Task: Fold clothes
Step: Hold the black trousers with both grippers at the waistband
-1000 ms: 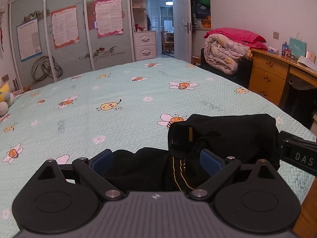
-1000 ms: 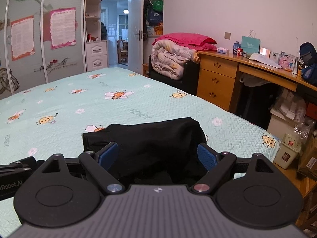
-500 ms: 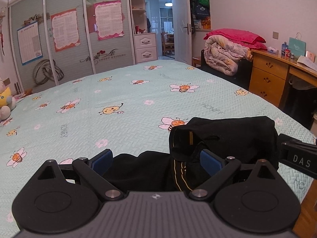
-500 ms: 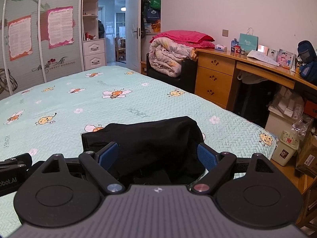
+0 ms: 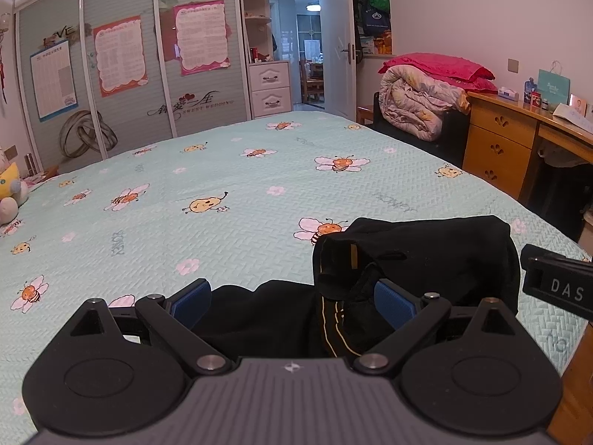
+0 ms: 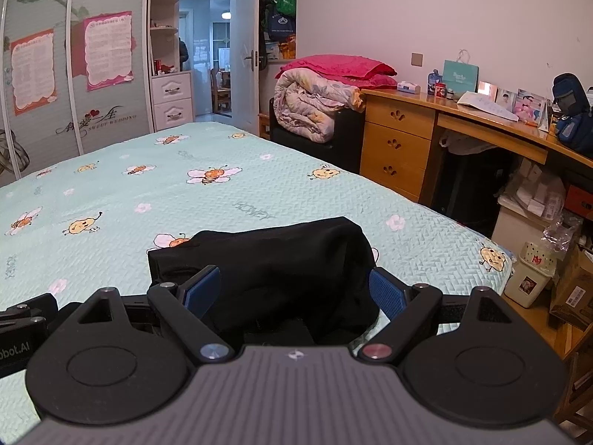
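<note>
My left gripper (image 5: 292,302) and right gripper (image 6: 294,289) both stand spread wide, pinching nothing. The black garment (image 5: 426,252) lies bunched on the bee-print bedspread (image 5: 222,193) near its front edge, just ahead of my fingers. "HONEY" is printed on the spread – the wardrobe door (image 5: 192,100) reads "SWEET WEDDING".

Mint-green quilted bedspread with bee print (image 5: 222,170); rolled pale floral quilt (image 6: 311,107) under pink pillows (image 6: 337,68); wooden desk (image 6: 400,141) carrying teal paper bag (image 6: 460,76) near its back edge.
</note>
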Demonstrator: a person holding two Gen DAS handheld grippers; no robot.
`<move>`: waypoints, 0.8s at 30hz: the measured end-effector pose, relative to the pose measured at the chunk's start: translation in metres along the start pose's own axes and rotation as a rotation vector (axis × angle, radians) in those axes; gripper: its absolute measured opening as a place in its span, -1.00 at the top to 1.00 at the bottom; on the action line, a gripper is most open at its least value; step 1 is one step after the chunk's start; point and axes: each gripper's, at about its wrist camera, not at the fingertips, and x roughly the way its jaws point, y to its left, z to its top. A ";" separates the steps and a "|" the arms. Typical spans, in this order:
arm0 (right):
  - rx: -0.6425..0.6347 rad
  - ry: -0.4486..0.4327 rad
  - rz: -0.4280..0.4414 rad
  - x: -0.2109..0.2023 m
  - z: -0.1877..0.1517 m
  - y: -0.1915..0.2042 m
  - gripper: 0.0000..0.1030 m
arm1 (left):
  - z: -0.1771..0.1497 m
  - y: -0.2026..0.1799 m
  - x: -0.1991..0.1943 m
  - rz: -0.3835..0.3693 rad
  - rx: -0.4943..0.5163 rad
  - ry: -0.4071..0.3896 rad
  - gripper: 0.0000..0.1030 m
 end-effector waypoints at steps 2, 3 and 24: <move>0.000 0.003 0.001 0.000 -0.001 0.000 -0.69 | -0.001 -0.002 0.000 0.003 0.001 0.001 -0.91; -0.001 0.004 0.001 0.000 -0.001 0.000 -0.69 | -0.001 -0.002 0.000 0.003 0.001 0.002 -0.91; 0.001 0.014 0.000 0.001 -0.001 0.001 -0.69 | -0.001 -0.003 0.004 0.003 0.014 0.012 -0.91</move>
